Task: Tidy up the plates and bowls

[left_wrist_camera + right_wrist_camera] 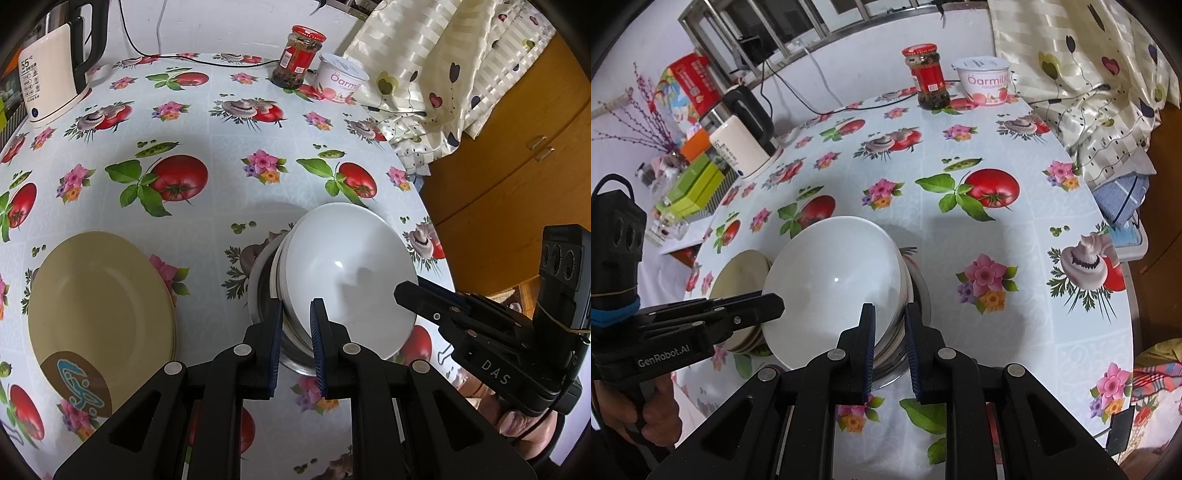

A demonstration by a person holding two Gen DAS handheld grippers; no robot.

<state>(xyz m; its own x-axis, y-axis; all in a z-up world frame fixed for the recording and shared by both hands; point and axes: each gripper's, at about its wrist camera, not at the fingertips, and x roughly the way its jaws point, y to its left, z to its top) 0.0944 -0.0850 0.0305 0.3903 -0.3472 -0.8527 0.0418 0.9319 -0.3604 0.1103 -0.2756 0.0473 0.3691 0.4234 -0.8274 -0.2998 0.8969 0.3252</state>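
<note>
Looking along the left tongs [297,332], a stack of white bowls [351,273] is seen tilted in a steel bowl [258,295] on the table [221,177], with the near rim of the stack caught between the two blue pads, which are drawn close together on it; a yellow plate [99,299] lies flat just to the left, apart from the bowls, and the right tongs [406,291] are seen reaching to the far rim of the top bowl. A red-lidded jar [297,57], a yoghurt tub [341,83] and a kettle [51,74] are set well back. In the right wrist view, the right tongs [890,332] are seen narrowed on the opposite side of the same stack, the pads straddling the edges of the white bowls [831,280] and the steel bowl [919,295] beneath; which rims are actually pinched cannot be told. The left tongs [775,306] are seen at the left rim, with the yellow plate [742,273] behind them. The bowls are judged to be glazed ceramic: stiff, fairly heavy when stacked, slippery and easily chipped. A hold across the rim wall, on both sides at once, is judged safest, since a tilted stack may slide apart.
</note>
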